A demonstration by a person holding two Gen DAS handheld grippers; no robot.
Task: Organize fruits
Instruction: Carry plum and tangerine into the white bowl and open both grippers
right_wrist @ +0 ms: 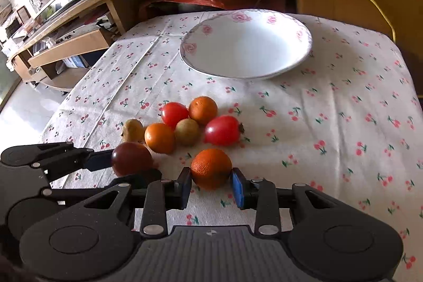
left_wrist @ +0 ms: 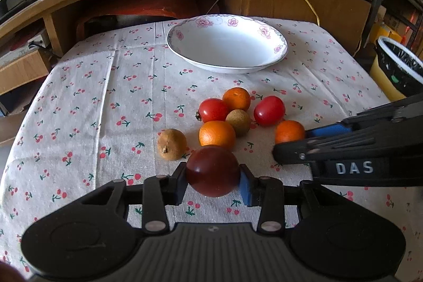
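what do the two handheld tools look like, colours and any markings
Both are matte black plastic. The left tool has a ribbed centre plate, round side housings, silver rivets on its linkages and blue pads on its fingers. The right tool matches it, with white letters "DAS" on its side.

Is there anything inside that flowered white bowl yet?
No. The flowered bowl shows only its bare white inside in both views; all the fruit lies on the cherry-print cloth or between gripper fingers. What is under the bowl is covered.
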